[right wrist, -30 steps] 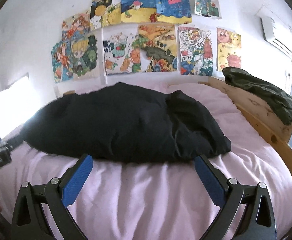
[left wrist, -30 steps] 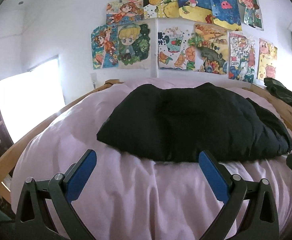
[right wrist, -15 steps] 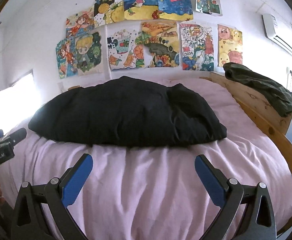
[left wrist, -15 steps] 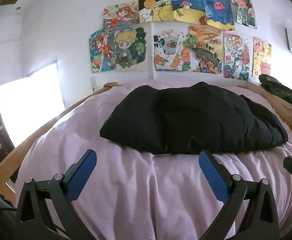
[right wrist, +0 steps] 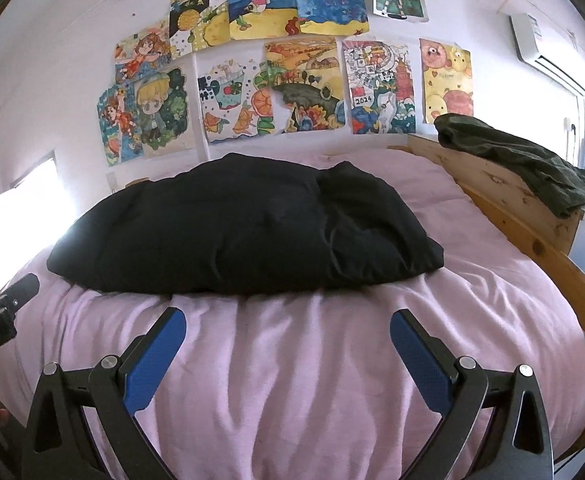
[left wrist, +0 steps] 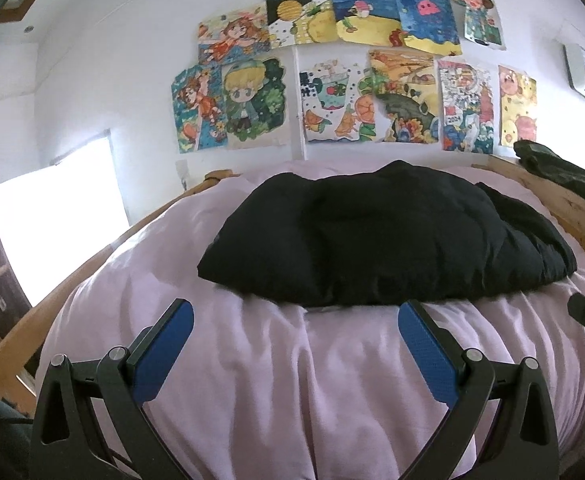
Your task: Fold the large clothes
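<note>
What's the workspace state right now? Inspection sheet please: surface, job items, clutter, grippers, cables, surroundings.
Surface: bed with wrinkled pink sheet, wooden frame along the right side.
Job's things: black garment lying bunched on the sheet, mid-bed, not held.
Clutter: dark green garment draped over the frame's corner.
Grippers: left gripper open, empty, above the sheet short of the black garment; right gripper open, empty, likewise.
Cables: nothing seen.
Surroundings: drawings taped on the white wall behind the bed; air conditioner high on the right; bright window to the left.
</note>
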